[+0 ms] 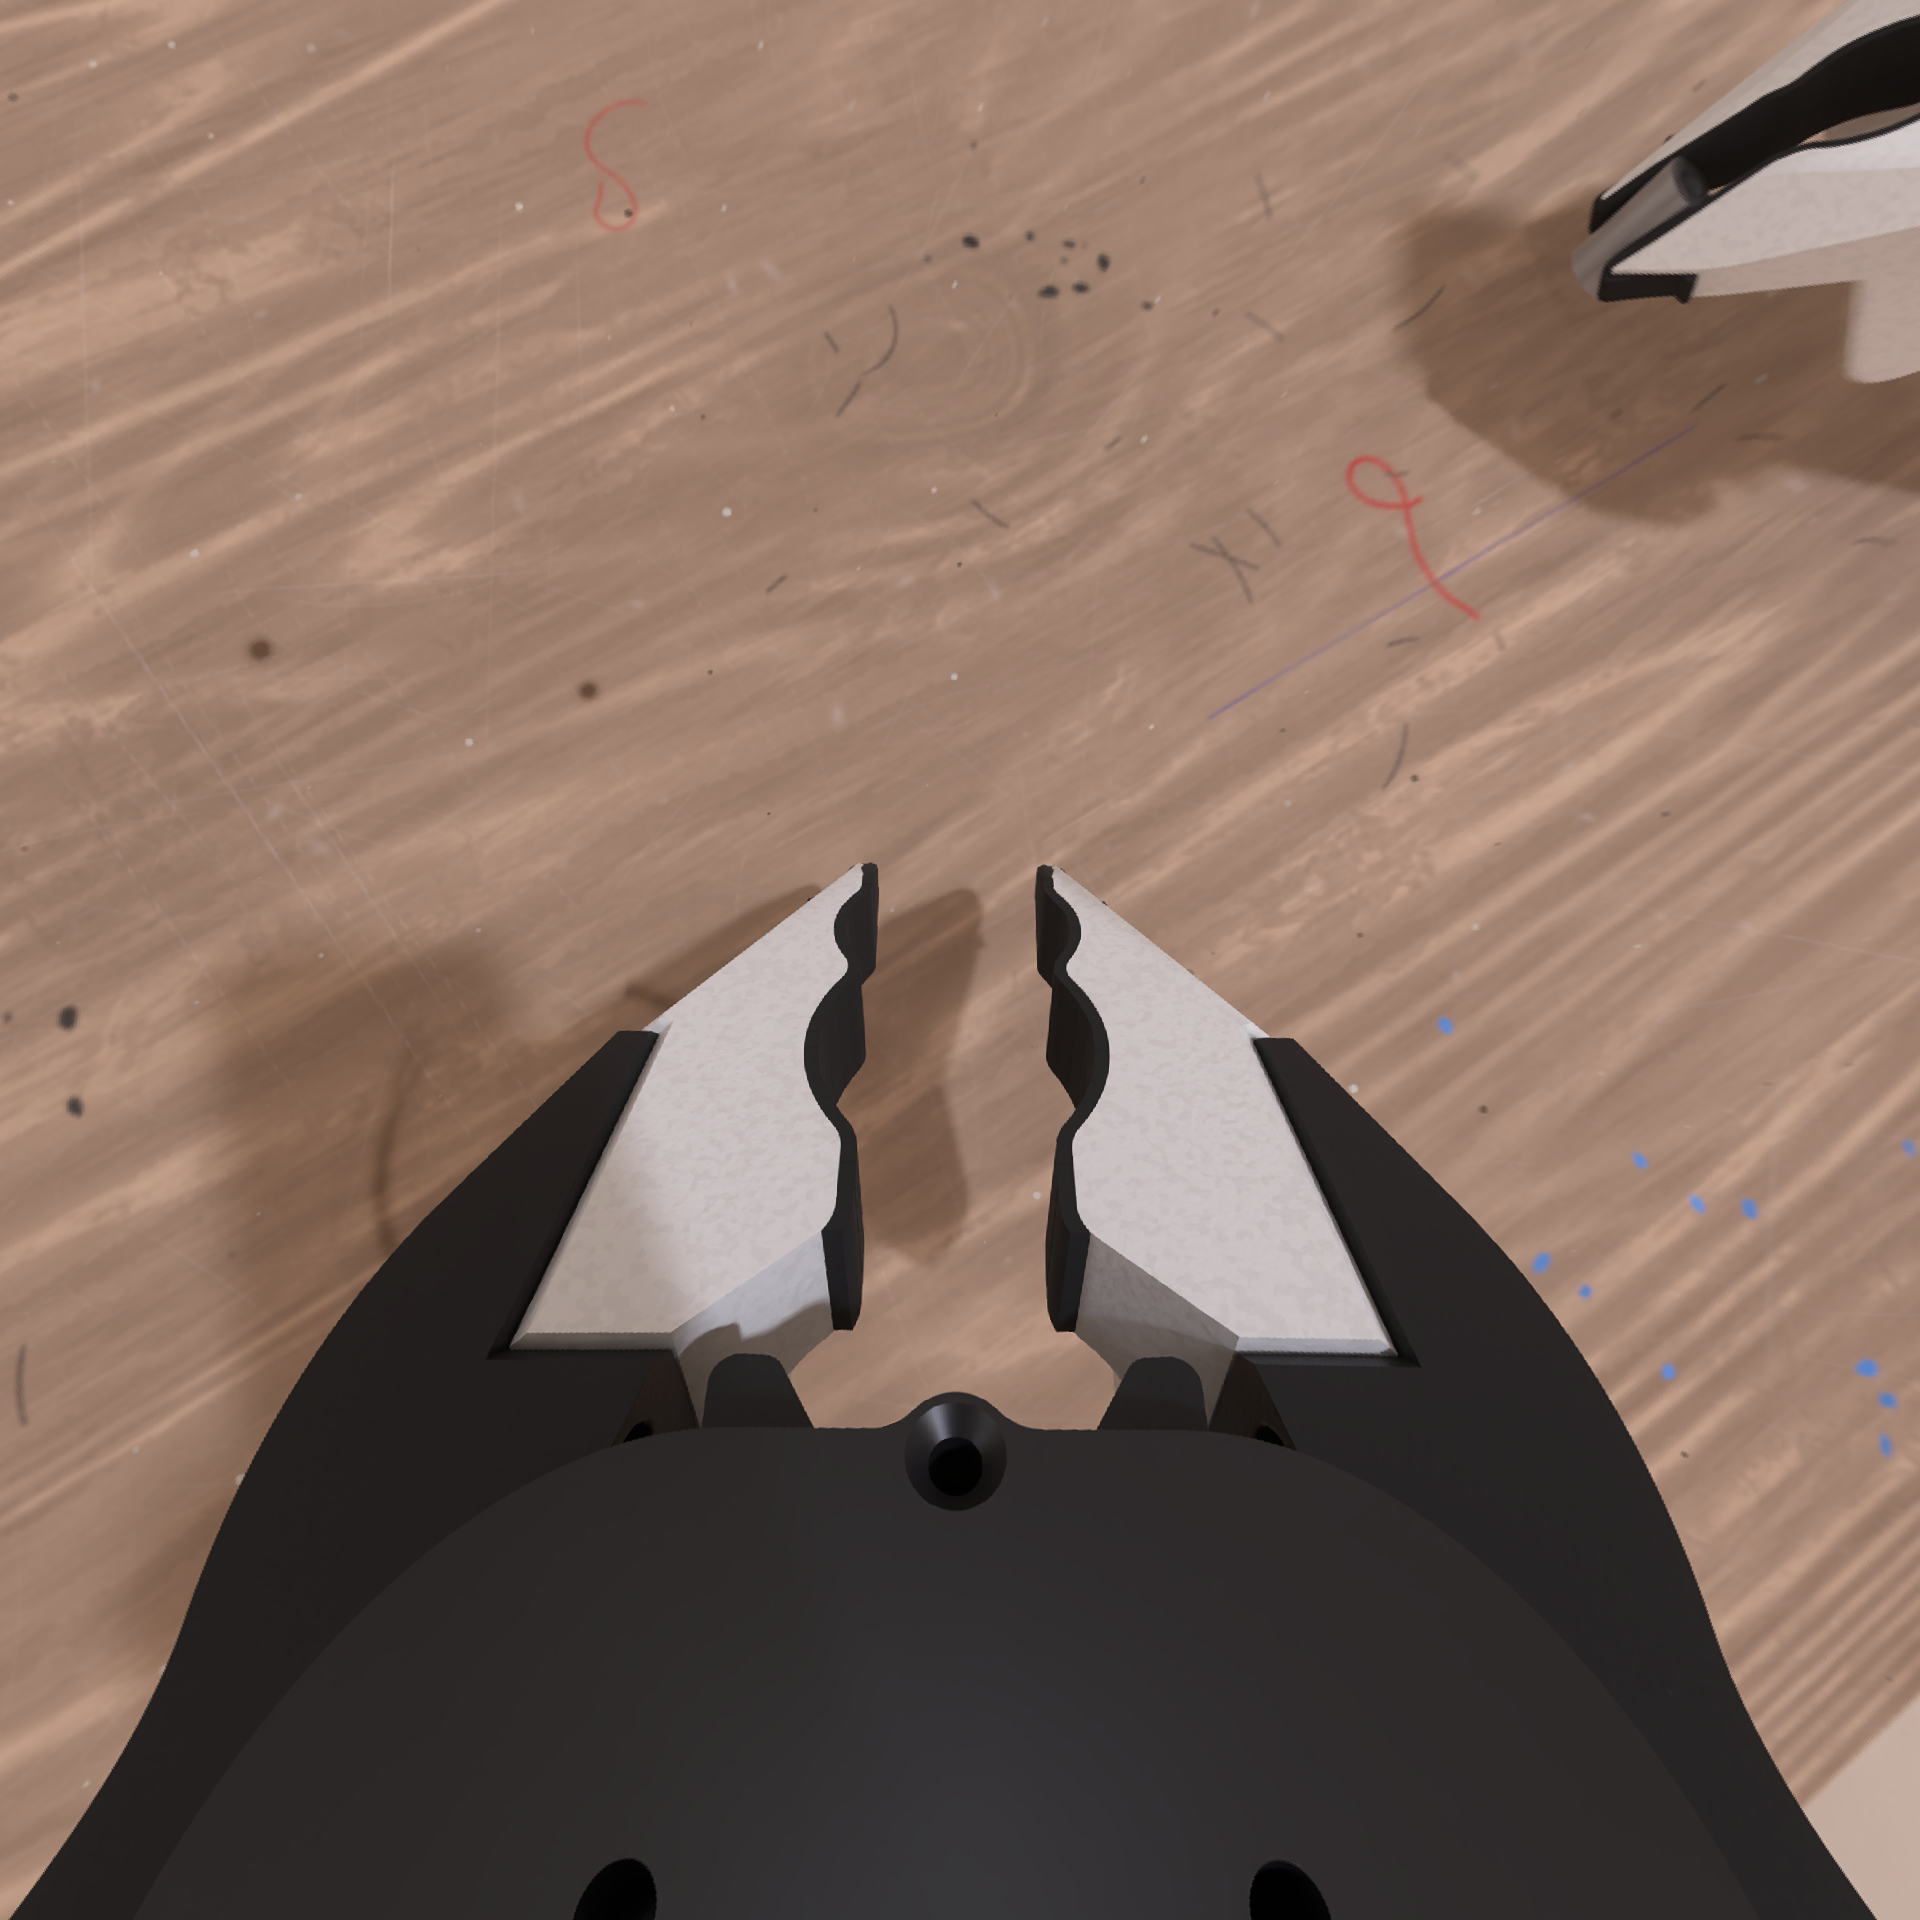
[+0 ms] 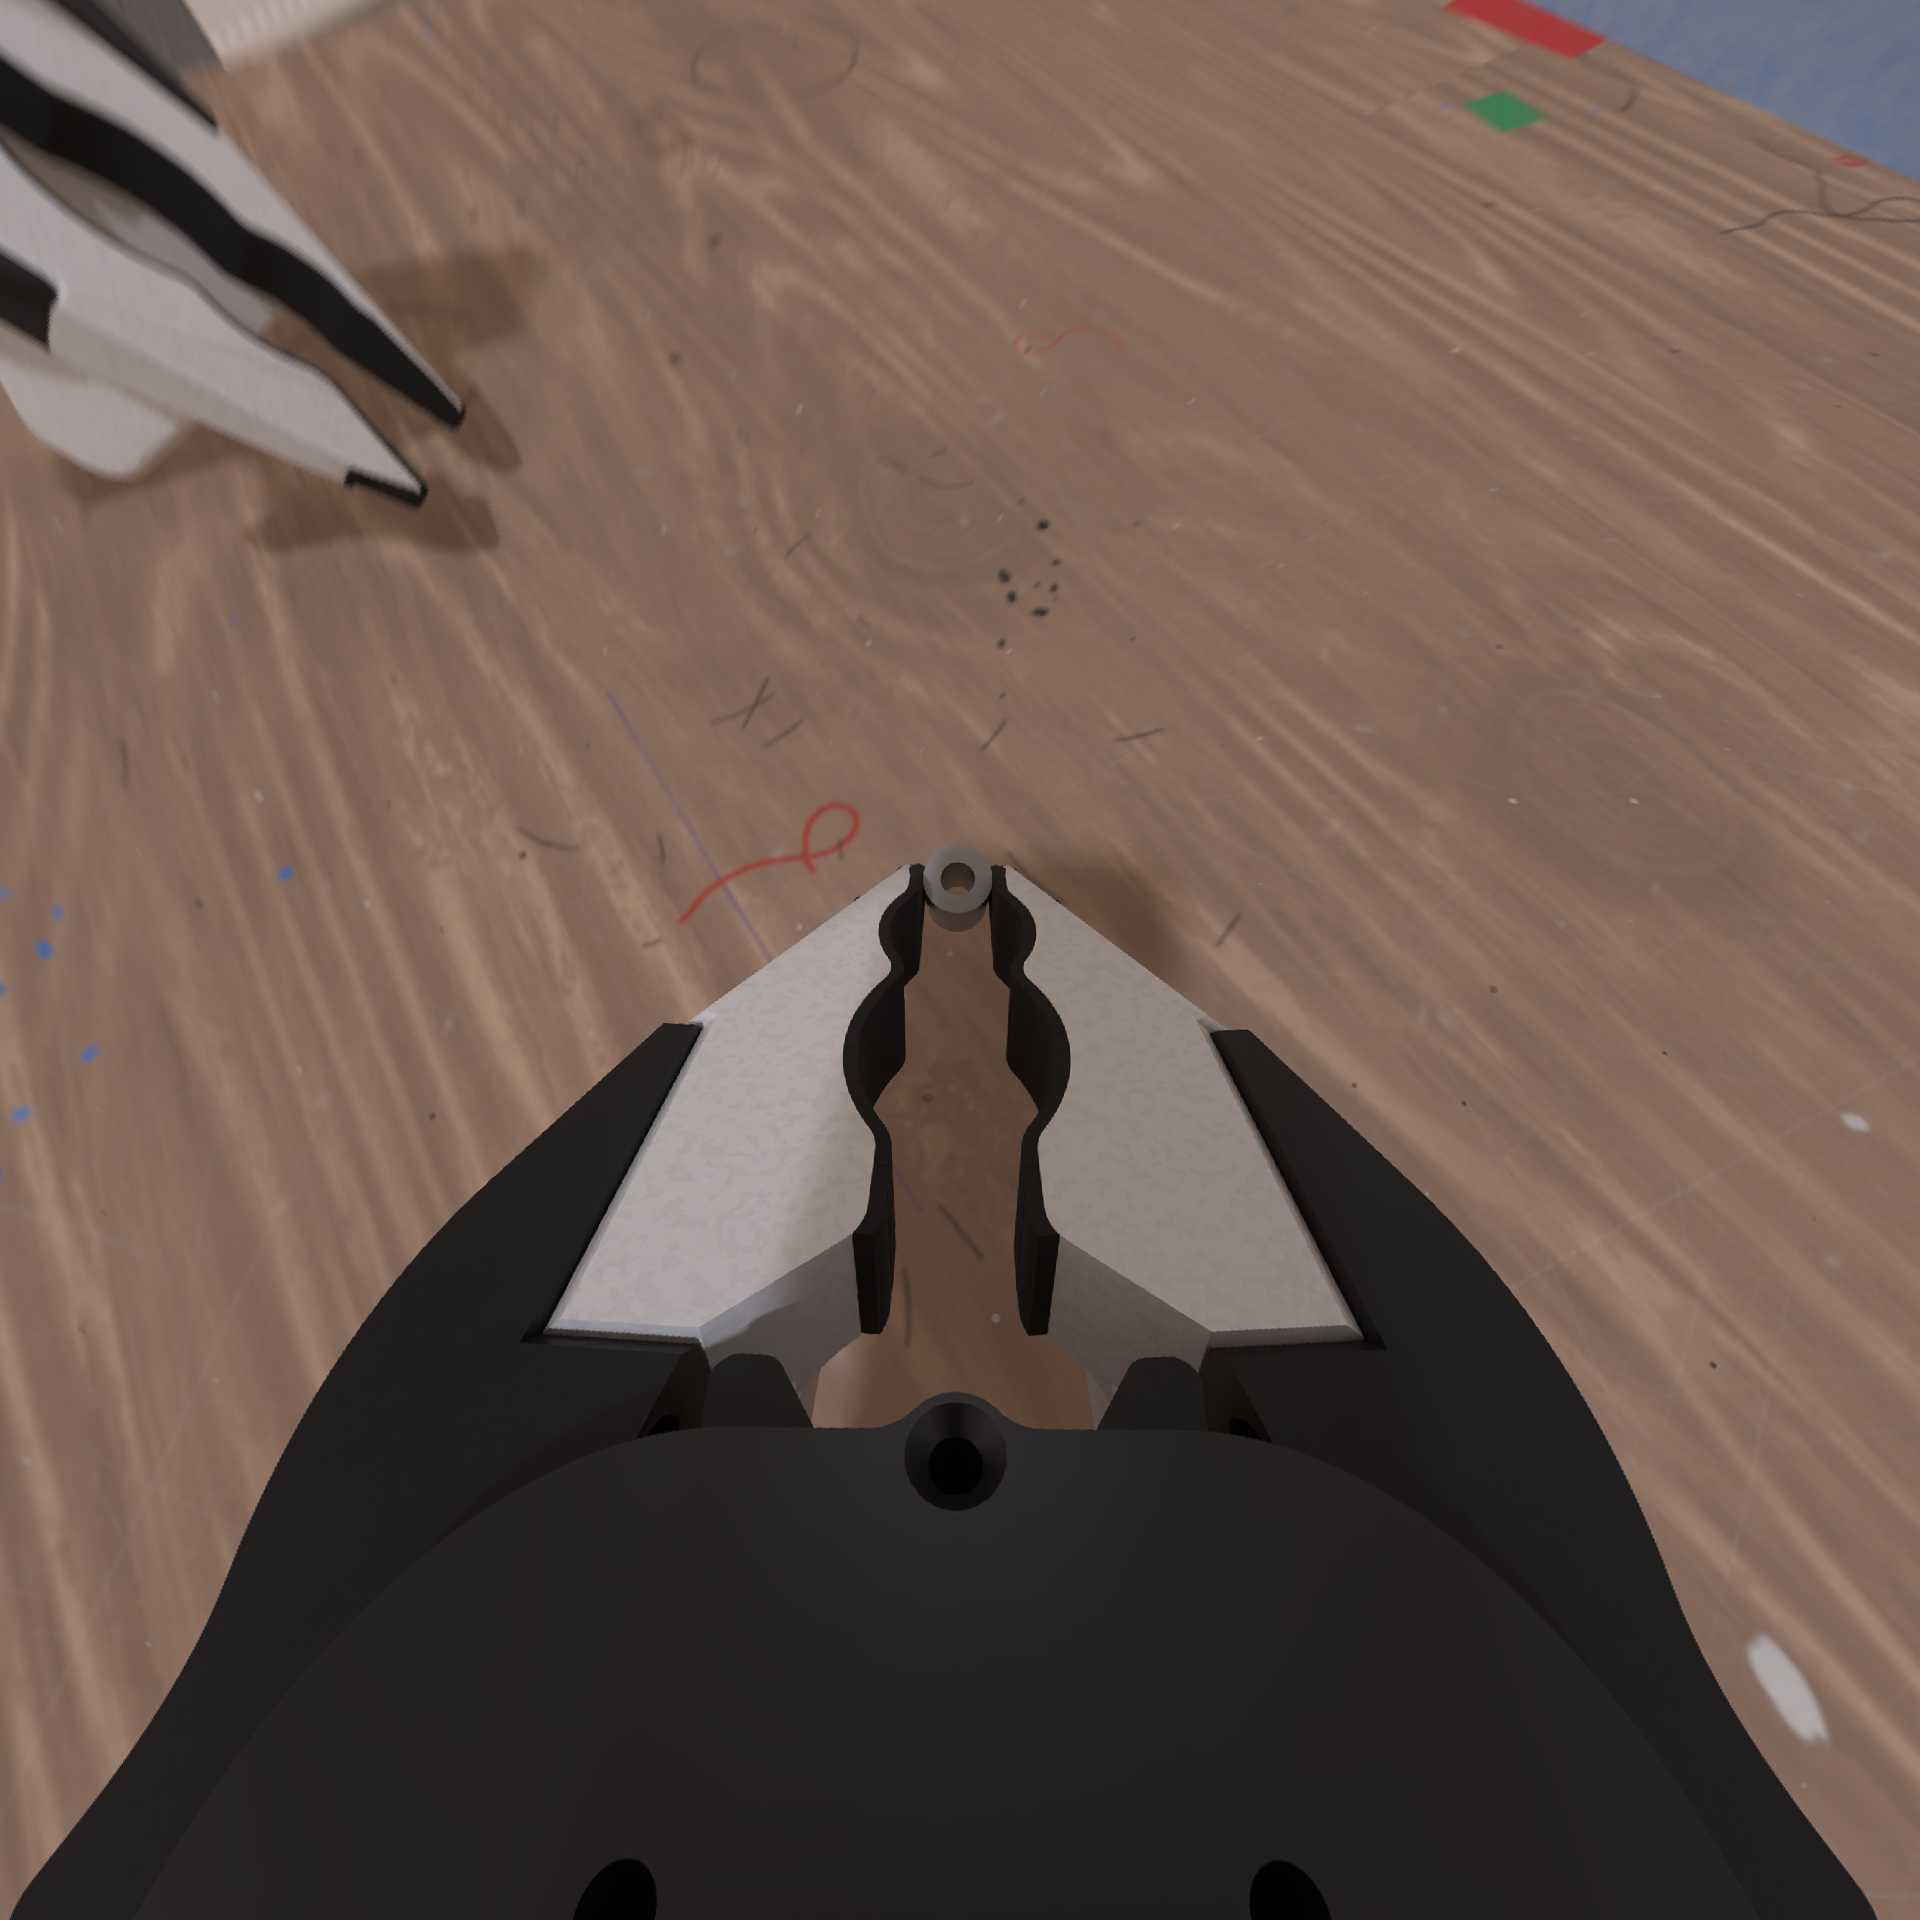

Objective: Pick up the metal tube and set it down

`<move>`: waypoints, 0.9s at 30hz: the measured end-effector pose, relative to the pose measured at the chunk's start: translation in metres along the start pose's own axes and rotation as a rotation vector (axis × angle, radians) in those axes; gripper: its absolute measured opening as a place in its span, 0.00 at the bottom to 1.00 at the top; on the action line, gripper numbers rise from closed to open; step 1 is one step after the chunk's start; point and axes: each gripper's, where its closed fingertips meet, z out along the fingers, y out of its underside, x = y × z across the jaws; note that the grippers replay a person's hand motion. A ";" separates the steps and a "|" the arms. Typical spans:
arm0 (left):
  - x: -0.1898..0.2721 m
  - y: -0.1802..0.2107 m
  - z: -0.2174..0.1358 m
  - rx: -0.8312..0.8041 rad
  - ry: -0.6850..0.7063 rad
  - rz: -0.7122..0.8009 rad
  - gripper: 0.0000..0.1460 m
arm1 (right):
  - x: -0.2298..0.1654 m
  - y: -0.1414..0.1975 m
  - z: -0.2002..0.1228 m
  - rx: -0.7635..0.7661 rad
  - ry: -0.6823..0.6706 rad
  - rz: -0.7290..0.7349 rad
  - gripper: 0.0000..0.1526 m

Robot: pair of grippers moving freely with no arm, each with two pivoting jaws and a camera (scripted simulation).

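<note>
1. The right gripper (image 2: 957, 883) is clamped on the metal tube (image 2: 956, 881), a short grey cylinder with a hollow bore, pinched right at the tips of its two fingers
2. In the right wrist view the tube's open end faces the camera, so the tube runs roughly along the line of the fingers
3. From the left wrist view the same tube (image 1: 1636, 223) shows side-on between the right gripper's (image 1: 1621, 234) black pads, held clear above the wooden table (image 1: 727, 520), with a dark shadow on the wood just beneath
4. The left gripper (image 1: 957, 883) is released: its jaws stand apart with bare wood showing between them and nothing held
5. In the right wrist view the left gripper (image 2: 431, 447) hangs at the upper left, well apart from the tube
6. The tabletop carries red squiggles (image 1: 1403, 530), black specks (image 1: 1060, 265) and blue dots (image 1: 1704, 1210)
7. The table's far edge appears in the right wrist view's top right corner, near a red patch (image 2: 1527, 26) and a green patch (image 2: 1503, 111); the tube is well away from that edge
</note>
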 end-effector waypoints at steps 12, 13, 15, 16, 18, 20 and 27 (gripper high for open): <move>-0.011 0.011 0.013 -0.036 -0.098 -0.040 0.13 | -0.012 0.025 0.010 -0.154 -0.037 -0.054 0.08; -0.011 0.011 0.013 -0.031 -0.099 -0.042 0.13 | -0.013 0.026 0.011 -0.164 -0.037 -0.064 0.08; -0.011 0.011 0.014 -0.031 -0.104 -0.036 0.12 | -0.014 0.027 0.011 -0.167 -0.032 -0.074 0.08; -0.009 0.011 0.014 -0.032 -0.100 -0.022 0.11 | -0.014 0.027 0.011 -0.168 -0.032 -0.073 0.08; -0.007 0.010 0.015 -0.030 -0.100 0.002 0.06 | -0.014 0.027 0.011 -0.167 -0.033 -0.070 0.08; -0.007 0.009 0.016 -0.031 -0.113 0.037 0.06 | -0.014 0.027 0.011 -0.167 -0.034 -0.068 0.08; -0.011 0.003 0.019 -0.037 -0.091 -0.005 0.08 | -0.013 0.027 0.011 -0.166 -0.064 -0.021 0.08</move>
